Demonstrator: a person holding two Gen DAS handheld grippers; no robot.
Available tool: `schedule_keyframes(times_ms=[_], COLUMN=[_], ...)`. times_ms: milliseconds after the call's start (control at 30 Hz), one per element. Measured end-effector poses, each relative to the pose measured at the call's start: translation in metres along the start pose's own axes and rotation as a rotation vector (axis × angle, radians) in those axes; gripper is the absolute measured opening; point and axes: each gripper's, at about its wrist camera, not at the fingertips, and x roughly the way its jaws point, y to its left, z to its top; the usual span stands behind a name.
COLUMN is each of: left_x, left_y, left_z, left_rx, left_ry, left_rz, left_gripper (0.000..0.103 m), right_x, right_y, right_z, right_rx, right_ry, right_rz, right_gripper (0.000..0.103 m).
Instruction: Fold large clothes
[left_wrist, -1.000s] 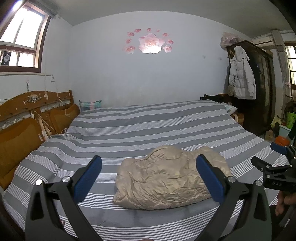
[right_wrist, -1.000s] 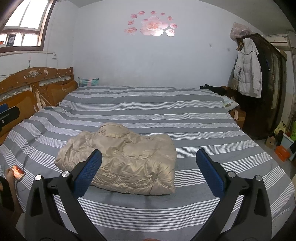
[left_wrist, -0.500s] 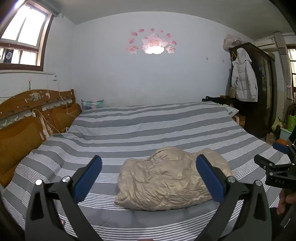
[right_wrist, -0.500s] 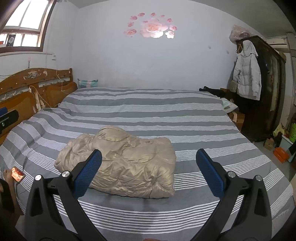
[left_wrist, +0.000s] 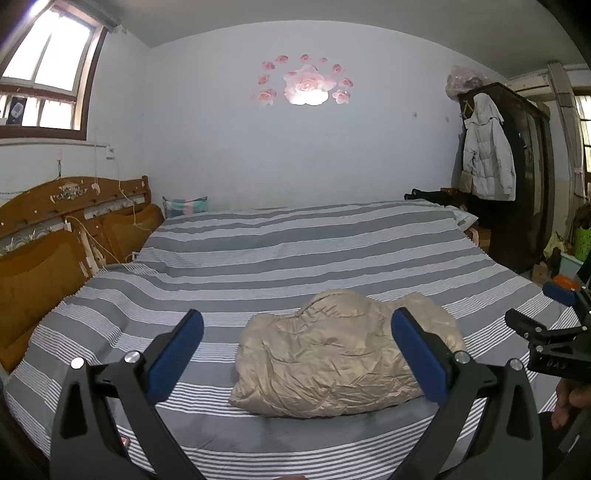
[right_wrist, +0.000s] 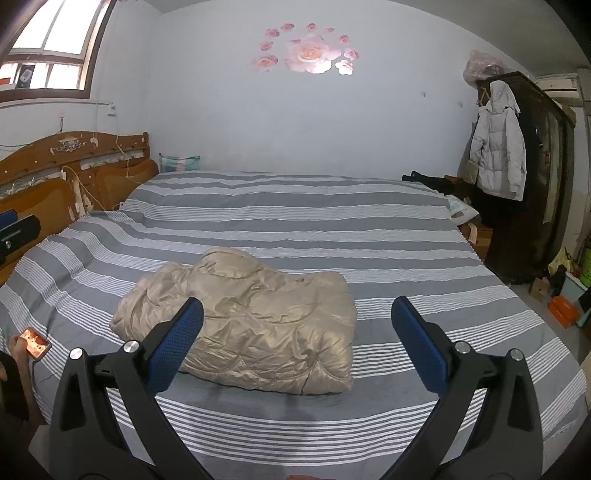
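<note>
A beige quilted jacket lies folded in a compact bundle on the grey striped bed. It also shows in the right wrist view. My left gripper is open and empty, held back from the jacket above the bed's near edge. My right gripper is open and empty, also short of the jacket. The right gripper shows at the right edge of the left wrist view.
A wooden headboard stands at the left. A dark wardrobe with a pale coat hung on it stands at the right. A hand holds a lit phone at the bed's left edge. Boxes and bins sit on the floor at right.
Both grippers have drawn back and tilted up a little, so the jacket sits slightly lower and farther in both views. Both stay open; the jacket has not moved.
</note>
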Motion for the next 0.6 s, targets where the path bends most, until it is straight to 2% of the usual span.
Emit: schedule_keyframes(times_ms=[600], left_x=[0.002], left_y=[0.013], left_z=[-0.004], left_rx=[-0.022], left_ry=[0.011], left_rz=[0.015], left_gripper=[0.101], right_x=[0.003], right_y=[0.008], right_z=[0.003], right_rx=[-0.012], right_ry=[0.007], right_rz=[0.002], right_gripper=[0.1])
